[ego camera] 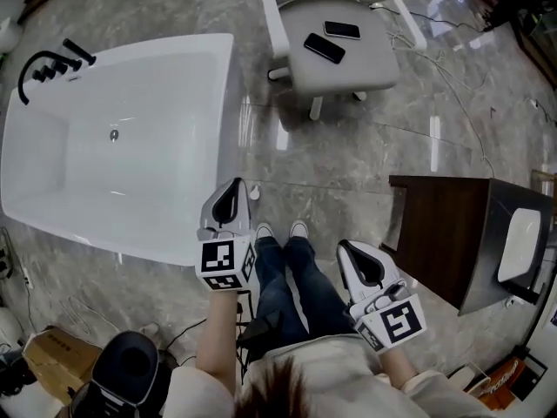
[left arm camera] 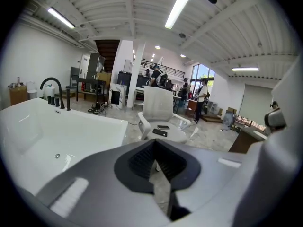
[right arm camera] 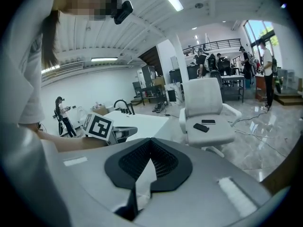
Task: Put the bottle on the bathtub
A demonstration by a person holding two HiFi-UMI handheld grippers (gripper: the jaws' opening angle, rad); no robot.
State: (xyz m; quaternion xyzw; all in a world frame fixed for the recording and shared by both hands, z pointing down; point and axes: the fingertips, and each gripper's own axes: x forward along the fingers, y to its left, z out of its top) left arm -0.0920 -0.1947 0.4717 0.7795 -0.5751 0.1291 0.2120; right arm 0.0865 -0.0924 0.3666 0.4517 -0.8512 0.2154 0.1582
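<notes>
the left gripper [ego camera: 235, 186] is clenched, its tips meeting on nothing; the right gripper [ego camera: 345, 247] is pinched closed too, also empty. the person's legs [ego camera: 283, 277] show between them. the white bathtub [ego camera: 224, 103] lies just left of and ahead of the left gripper, with its black faucet [ego camera: 39, 64] at the far end. further ahead a white office chair [ego camera: 348, 72] carries two phones [ego camera: 324, 48].

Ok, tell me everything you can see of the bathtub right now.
The bathtub is a white, glossy freestanding tub, roughly rectangular with rounded corners, standing on the marble-look floor. It is empty: only a small metal drain shows in its bottom. A black faucet with black handles sits on the rim at one end. Nothing else rests on it.
</notes>
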